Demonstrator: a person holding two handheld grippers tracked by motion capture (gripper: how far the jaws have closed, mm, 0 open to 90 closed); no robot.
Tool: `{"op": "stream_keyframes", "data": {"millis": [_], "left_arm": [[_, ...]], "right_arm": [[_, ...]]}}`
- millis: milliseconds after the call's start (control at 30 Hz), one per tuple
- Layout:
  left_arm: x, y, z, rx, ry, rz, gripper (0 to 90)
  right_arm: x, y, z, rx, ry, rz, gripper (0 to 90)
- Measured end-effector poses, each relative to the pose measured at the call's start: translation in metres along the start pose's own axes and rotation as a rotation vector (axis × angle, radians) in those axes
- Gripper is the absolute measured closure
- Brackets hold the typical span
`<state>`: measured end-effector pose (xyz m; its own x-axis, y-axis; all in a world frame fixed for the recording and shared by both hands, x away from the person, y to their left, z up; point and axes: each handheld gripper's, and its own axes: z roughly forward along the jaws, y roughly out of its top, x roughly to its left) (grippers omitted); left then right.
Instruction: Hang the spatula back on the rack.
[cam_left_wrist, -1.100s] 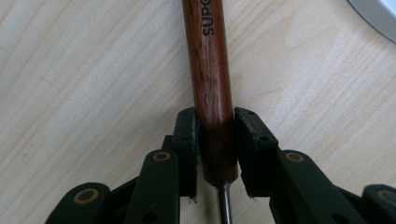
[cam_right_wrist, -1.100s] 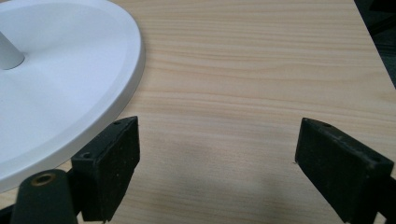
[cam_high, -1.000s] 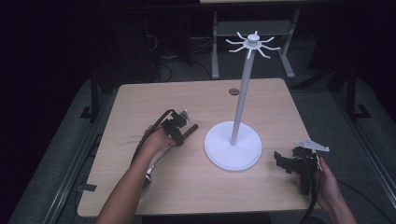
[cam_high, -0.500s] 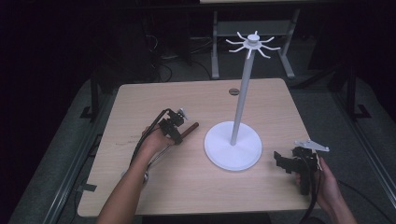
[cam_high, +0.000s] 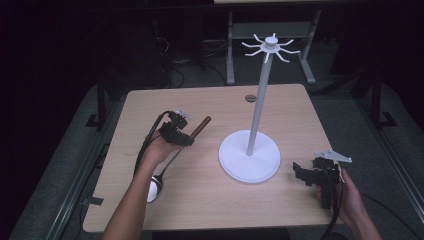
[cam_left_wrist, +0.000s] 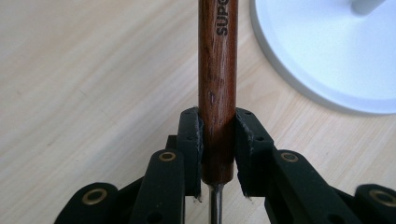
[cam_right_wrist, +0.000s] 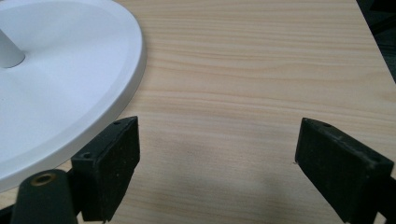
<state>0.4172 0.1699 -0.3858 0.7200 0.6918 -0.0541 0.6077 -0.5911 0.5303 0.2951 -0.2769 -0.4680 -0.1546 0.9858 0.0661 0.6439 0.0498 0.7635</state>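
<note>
A ladle with a dark wooden handle (cam_high: 201, 126) and a metal bowl (cam_high: 155, 187) slants over the left half of the table. My left gripper (cam_high: 181, 137) is shut on the handle near its metal stem. In the left gripper view both pads press the handle (cam_left_wrist: 217, 70) from either side, at the left gripper (cam_left_wrist: 218, 135). A white stand has a round base (cam_high: 249, 155), a thin pole and a ring of hooks (cam_high: 270, 46) on top. My right gripper (cam_high: 301, 173) sits low by the base's right edge, open, with bare wood between its jaws (cam_right_wrist: 217, 168).
The wooden table (cam_high: 210, 205) ends close to my right hand. The stand's base (cam_right_wrist: 60, 70) lies just left of the right gripper and also near the ladle handle (cam_left_wrist: 327, 51). A small round hole (cam_high: 250, 98) marks the table's back. Dark floor and metal frames surround it.
My left gripper has risen a little with the wooden handle in it, so the handle's end tilts higher. The right gripper has stayed where it was.
</note>
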Motion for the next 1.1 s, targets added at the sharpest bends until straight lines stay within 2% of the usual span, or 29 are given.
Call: {"op": "stream_keyframes", "data": {"millis": [200, 300, 400, 633, 733, 767, 800, 833, 900, 1100], "left_arm": [[0.001, -0.007, -0.017, -0.099, -0.003, -0.012, 73.5], [0.004, -0.009, -0.025, -0.122, -0.004, -0.003, 73.6], [0.005, -0.013, -0.036, -0.18, -0.022, -0.022, 73.6], [0.008, -0.02, -0.059, -0.291, -0.058, -0.025, 73.6], [0.008, -0.022, -0.065, -0.312, -0.072, -0.016, 73.6], [0.01, -0.024, -0.071, -0.35, -0.086, -0.021, 73.6], [0.01, -0.025, -0.073, -0.364, -0.09, -0.02, 73.6], [0.01, -0.025, -0.073, -0.364, -0.09, -0.02, 73.6], [0.012, -0.027, -0.079, -0.402, -0.105, -0.03, 73.6], [0.015, -0.03, -0.09, -0.456, -0.12, -0.025, 73.7]], "right_arm": [[0.0, 0.0, 0.0, 0.002, 0.0, -0.001, 13.3], [0.001, 0.0, 0.0, 0.002, 0.0, -0.003, 13.3], [0.001, 0.0, 0.0, 0.001, 0.0, -0.002, 13.3], [0.001, -0.001, 0.0, 0.002, 0.001, -0.005, 13.3], [0.001, -0.001, 0.0, 0.004, 0.0, -0.005, 13.3], [0.001, -0.001, 0.0, 0.004, 0.0, -0.006, 13.3], [0.001, -0.001, 0.0, 0.004, 0.0, -0.006, 13.3], [0.001, -0.001, 0.0, 0.004, 0.0, -0.006, 13.3], [0.001, -0.001, 0.001, 0.005, 0.001, -0.007, 13.3], [0.001, -0.001, 0.001, 0.004, 0.001, -0.008, 13.3]]}}
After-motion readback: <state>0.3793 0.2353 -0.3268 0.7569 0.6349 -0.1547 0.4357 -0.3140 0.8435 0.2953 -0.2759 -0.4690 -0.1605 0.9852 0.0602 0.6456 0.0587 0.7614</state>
